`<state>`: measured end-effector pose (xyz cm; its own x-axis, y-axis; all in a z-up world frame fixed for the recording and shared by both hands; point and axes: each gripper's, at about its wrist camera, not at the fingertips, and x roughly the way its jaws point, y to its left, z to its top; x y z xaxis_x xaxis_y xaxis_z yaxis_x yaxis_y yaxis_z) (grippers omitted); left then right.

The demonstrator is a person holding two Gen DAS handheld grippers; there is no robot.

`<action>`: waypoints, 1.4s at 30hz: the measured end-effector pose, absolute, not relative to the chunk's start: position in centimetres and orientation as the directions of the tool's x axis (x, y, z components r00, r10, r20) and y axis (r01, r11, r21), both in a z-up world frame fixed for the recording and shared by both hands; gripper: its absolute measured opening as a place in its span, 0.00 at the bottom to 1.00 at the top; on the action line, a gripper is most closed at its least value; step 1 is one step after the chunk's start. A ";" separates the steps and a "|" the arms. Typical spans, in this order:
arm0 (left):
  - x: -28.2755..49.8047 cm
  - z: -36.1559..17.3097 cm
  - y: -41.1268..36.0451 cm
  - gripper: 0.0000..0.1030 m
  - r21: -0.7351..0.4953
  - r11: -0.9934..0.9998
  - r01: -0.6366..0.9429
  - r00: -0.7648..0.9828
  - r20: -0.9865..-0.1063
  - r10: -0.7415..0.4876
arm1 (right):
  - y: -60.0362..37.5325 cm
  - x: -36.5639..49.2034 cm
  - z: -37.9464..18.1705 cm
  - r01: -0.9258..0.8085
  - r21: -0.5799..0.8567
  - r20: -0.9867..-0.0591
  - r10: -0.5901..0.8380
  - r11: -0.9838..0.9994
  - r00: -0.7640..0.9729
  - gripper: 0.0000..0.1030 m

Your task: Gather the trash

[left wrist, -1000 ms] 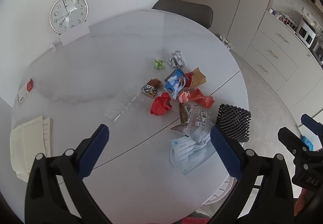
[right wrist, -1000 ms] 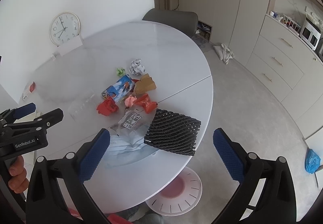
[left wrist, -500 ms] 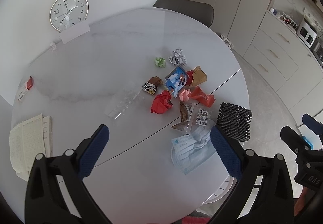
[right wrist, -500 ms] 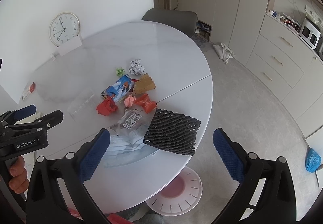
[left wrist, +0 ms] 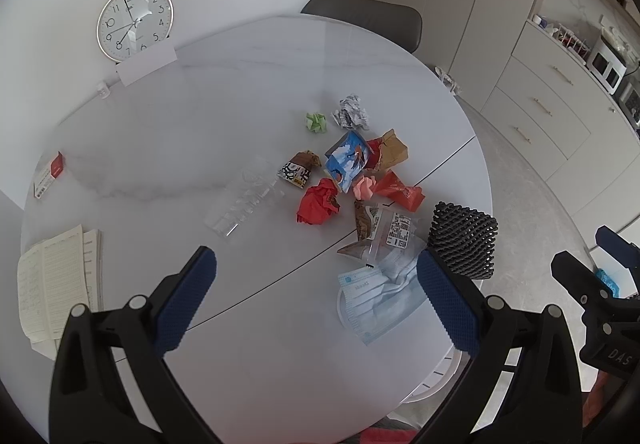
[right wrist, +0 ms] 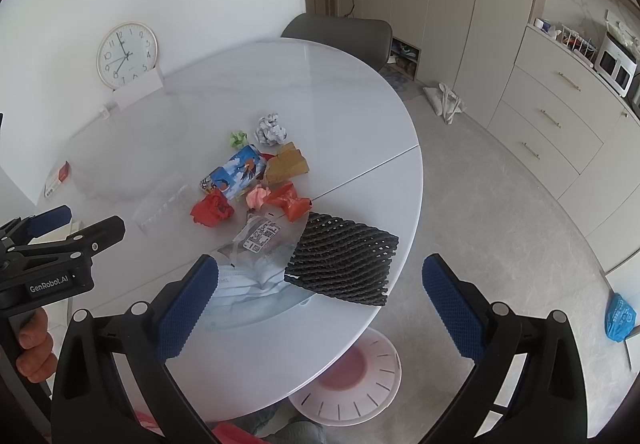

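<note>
Nothing collected yet, by the look of it: all the litter lying loose on the round white table (left wrist: 168, 148), none of it in either grip. Left gripper (left wrist: 316, 296) spread wide and empty, hovering above the near half of the top; right gripper (right wrist: 320, 296) likewise agape and empty, hanging over the table's edge. Scattered in a cluster toward the middle: crumpled white paper (left wrist: 351, 112), green scrap (left wrist: 316, 123), blue carton (left wrist: 347, 162), brown paper bag (left wrist: 393, 151), red paper ball (left wrist: 318, 204), orange wrapper (left wrist: 400, 191), clear plastic tray (left wrist: 244, 202); nearer the rim, a labelled plastic pouch (left wrist: 390, 232), face masks (left wrist: 378, 292) and black foam netting (left wrist: 464, 240). Whole job apparently still ahead, then, probably starting with the nearest pieces. From the left wrist only: a small patterned brown wrapper (left wrist: 300, 169) and a booklet (left wrist: 56, 284) at the near left edge (hardly trash, perhaps). From the right wrist only: a pinkish slotted round thing (right wrist: 352, 378) on the floor under the rim, possibly the bin, and a blue bag (right wrist: 619, 318) on the floor.
</note>
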<state>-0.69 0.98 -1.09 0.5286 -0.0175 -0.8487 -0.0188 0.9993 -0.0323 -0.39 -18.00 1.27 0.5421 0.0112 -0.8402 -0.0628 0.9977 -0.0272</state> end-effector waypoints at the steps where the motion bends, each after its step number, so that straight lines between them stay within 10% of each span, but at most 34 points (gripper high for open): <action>1: -0.7 -1.1 1.0 0.94 -0.032 0.999 -0.019 0.529 -0.849 -0.017 | -18.0 -0.4 1.3 -0.063 -0.027 -0.840 0.011 0.998 0.542 0.98; 42: 3.2 -4.9 5.0 0.94 0.035 0.998 0.055 0.495 -0.869 0.003 | -17.9 0.5 -1.4 -0.046 0.005 -0.881 0.026 0.999 0.472 0.98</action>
<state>3.19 5.04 -4.87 0.4950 0.0032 -0.8689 0.0551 0.9979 0.0351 0.52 -17.87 -1.42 0.4721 0.0264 -0.8811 -0.0464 0.9989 0.0050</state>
